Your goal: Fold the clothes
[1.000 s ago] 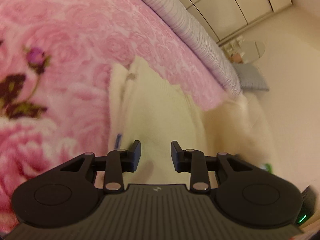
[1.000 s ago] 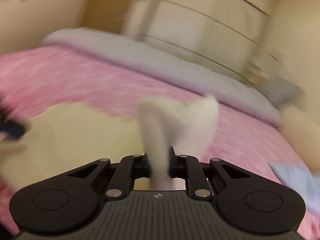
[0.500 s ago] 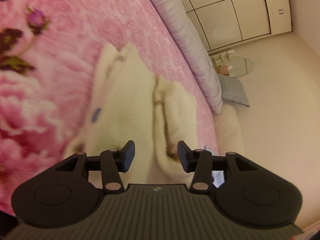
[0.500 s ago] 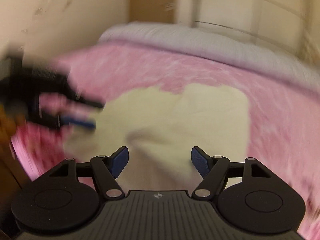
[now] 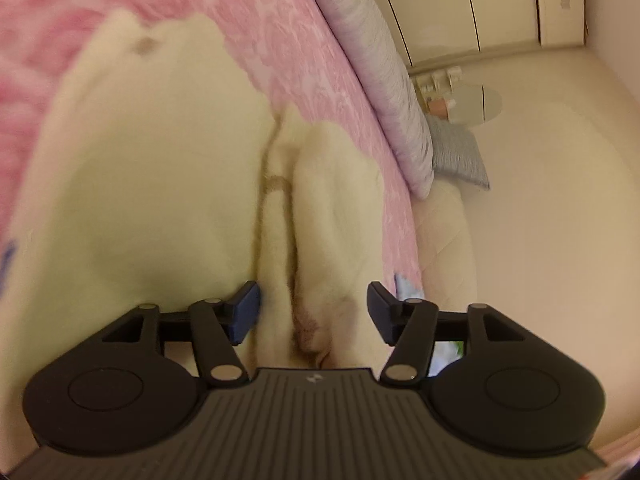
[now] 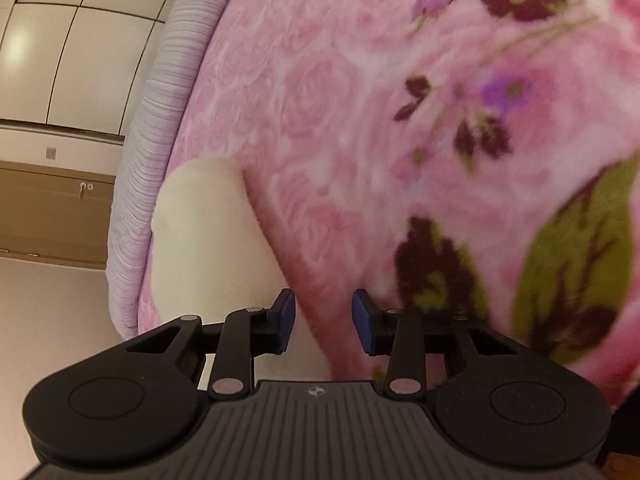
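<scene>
A cream fleece garment [image 5: 152,184] lies on the pink bed cover [image 5: 280,28], with a sleeve [image 5: 328,208] folded in along its right side. My left gripper [image 5: 313,312] is open just above it, and the folded sleeve's ridge runs between its fingers. In the right wrist view my right gripper [image 6: 323,322] is open at the garment's edge, with the cream cloth [image 6: 208,236] to the left and the flowered pink cover [image 6: 460,128] to the right. Nothing is held by either gripper.
A lilac striped bolster [image 5: 384,76] runs along the far side of the bed. Beyond it stand white wardrobe doors [image 5: 488,4], a grey striped cushion [image 5: 460,152] and a small round table [image 5: 476,100]. A pale blue cloth [image 5: 406,286] peeks out by the bed edge.
My right gripper let go of the sleeve, opened, and swung round to the garment's edge. My left gripper opened wider and moved low over the folded sleeve.
</scene>
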`<state>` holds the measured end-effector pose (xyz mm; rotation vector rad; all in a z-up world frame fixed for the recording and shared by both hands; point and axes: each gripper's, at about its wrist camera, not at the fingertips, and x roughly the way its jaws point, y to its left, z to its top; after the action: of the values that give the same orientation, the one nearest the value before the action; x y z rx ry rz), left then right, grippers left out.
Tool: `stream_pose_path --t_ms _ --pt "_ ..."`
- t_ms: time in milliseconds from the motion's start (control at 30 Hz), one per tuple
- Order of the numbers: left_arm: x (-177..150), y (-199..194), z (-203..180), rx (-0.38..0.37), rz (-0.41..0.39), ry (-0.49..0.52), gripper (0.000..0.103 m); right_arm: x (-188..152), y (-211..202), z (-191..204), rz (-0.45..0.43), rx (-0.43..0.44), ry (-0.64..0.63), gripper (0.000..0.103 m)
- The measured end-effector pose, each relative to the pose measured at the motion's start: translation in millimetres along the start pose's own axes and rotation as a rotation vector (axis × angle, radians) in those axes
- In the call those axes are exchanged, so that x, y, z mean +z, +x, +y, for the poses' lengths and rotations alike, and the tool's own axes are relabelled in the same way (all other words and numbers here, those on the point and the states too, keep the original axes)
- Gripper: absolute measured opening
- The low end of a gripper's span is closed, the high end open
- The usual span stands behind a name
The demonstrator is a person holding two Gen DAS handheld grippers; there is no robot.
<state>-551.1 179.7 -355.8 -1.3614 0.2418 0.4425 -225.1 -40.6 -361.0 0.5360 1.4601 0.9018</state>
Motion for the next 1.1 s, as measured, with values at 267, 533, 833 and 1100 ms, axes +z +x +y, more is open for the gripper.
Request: stream_pose_path --t_ms 267,533,833,1100 --pt "2 4 -30 0.009 0.0 0.216 0.023 -3 10 25 0.003 -0.049 -0.216 0.027" --pt "8 -91 -37 0.036 -0.159 0.368 0.023 -53 14 93 0.049 -0.037 -0.529 0.024" --pt "2 -125 23 0.079 -0.198 0.238 0.022 -89 19 113 0.047 -0.059 -0.702 0.024" --pt "9 -114 52 0.059 -0.185 0.142 0.028 -109 18 122 0.035 -0.069 -0.803 0.021"
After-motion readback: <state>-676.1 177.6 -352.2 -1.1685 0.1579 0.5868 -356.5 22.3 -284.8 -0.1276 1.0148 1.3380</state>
